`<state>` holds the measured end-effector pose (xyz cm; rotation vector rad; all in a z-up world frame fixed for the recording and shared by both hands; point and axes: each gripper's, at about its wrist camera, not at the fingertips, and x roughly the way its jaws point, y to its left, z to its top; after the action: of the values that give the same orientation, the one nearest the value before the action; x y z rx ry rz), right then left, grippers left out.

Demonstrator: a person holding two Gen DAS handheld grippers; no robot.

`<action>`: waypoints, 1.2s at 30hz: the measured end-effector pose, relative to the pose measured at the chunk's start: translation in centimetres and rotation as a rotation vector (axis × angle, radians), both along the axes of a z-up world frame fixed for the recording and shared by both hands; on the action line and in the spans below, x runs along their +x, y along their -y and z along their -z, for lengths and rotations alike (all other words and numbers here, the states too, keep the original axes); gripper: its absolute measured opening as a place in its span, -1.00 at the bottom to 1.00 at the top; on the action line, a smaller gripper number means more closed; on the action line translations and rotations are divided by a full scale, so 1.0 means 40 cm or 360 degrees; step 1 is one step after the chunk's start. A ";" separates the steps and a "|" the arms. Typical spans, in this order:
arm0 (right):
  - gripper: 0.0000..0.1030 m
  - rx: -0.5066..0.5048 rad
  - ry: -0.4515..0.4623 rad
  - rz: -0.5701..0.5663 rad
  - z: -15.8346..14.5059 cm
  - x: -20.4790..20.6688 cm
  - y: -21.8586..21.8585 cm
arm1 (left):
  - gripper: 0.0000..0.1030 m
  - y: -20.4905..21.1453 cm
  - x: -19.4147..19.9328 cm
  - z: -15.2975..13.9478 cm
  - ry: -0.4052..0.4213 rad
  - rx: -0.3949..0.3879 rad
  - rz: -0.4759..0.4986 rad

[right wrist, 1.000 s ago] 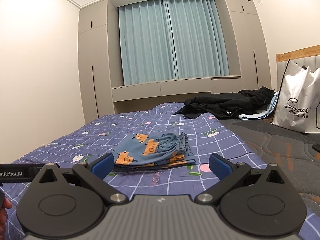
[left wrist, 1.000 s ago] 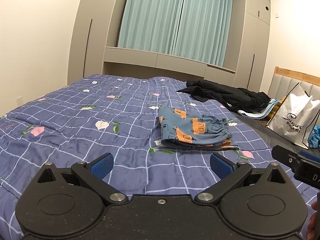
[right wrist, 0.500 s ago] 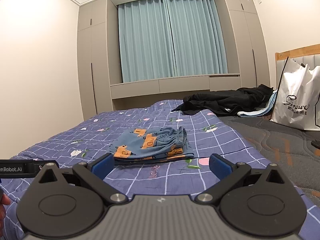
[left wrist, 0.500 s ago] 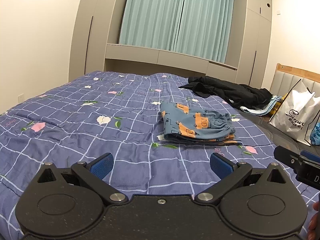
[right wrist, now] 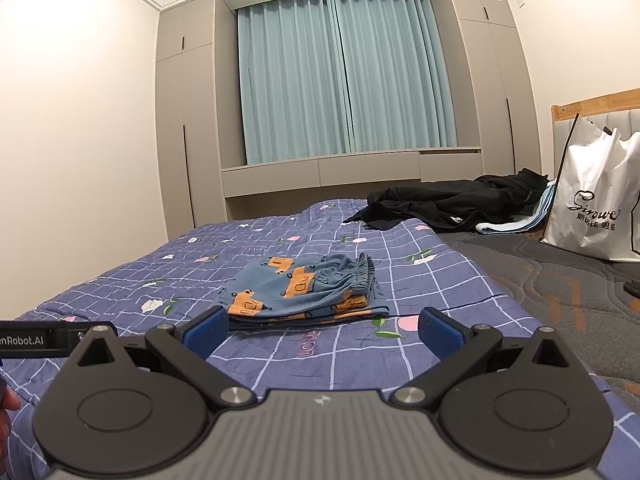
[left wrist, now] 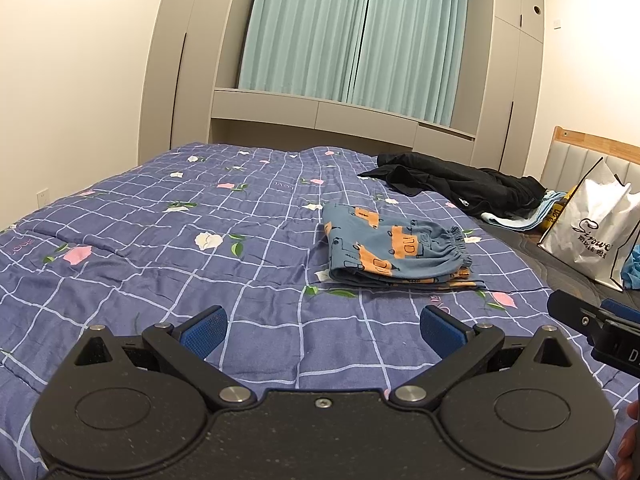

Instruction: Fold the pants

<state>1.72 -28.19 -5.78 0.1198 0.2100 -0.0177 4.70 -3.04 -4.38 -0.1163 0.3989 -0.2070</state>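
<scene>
Both claws have drawn back and lifted a little from the bed over the last second, so the folded pants sit farther off in each view. Left claw (left wrist: 323, 326) hangs with its blue pads wide apart, holding nothing, over bare quilt. Right claw (right wrist: 323, 326) is spread just as wide and empty too, its left pad lining up with the near corner of the pants without touching them.

Ahead of both, the pants (left wrist: 394, 252) lie folded in a neat flat stack on the checked quilt (left wrist: 160, 240), waistband toward the headboard side, clear of everything around them. Open quilt runs wide to the left and toward the foot of the bed. To the right, the quilt's edge gives way to dark grey mattress (right wrist: 560, 280). Farther back, a heap of black clothes (left wrist: 460, 184) lies near the far edge, and a white shopping bag (right wrist: 600, 208) stands against the headboard (right wrist: 592, 104).
</scene>
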 end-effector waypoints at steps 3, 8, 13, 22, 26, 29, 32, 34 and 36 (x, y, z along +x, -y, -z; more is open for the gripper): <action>1.00 0.0001 0.0001 -0.0001 0.000 0.002 -0.001 | 0.99 0.000 0.000 0.000 -0.0002 -0.0004 0.0004; 1.00 -0.0003 -0.0001 -0.0002 -0.001 0.003 -0.002 | 0.99 -0.003 -0.001 -0.002 0.0001 -0.0013 0.0029; 1.00 -0.0004 -0.0003 -0.0006 -0.002 0.006 -0.004 | 0.99 0.000 -0.004 -0.004 0.0008 0.0006 0.0007; 1.00 -0.0019 -0.0002 -0.0014 -0.004 0.014 -0.006 | 0.99 -0.006 -0.005 -0.008 0.0009 -0.0005 -0.0050; 1.00 -0.0022 -0.0003 -0.0018 -0.004 0.016 -0.006 | 0.99 -0.005 -0.005 -0.013 0.0011 -0.0002 -0.0058; 1.00 -0.0025 -0.0006 -0.0023 -0.004 0.018 -0.007 | 0.99 -0.002 -0.007 -0.015 0.0012 0.0002 -0.0052; 1.00 -0.0029 -0.0007 -0.0028 -0.003 0.019 -0.007 | 0.99 0.001 -0.010 -0.015 0.0017 0.0000 -0.0044; 1.00 -0.0032 -0.0010 -0.0030 -0.002 0.020 -0.007 | 0.99 0.002 -0.012 -0.016 0.0017 0.0001 -0.0041; 1.00 -0.0032 -0.0011 -0.0033 -0.001 0.020 -0.006 | 0.99 0.003 -0.012 -0.016 0.0017 0.0005 -0.0043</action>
<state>2.50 -27.95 -5.73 0.0972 0.2179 0.0005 4.22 -3.17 -3.75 -0.1176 0.3871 -0.1804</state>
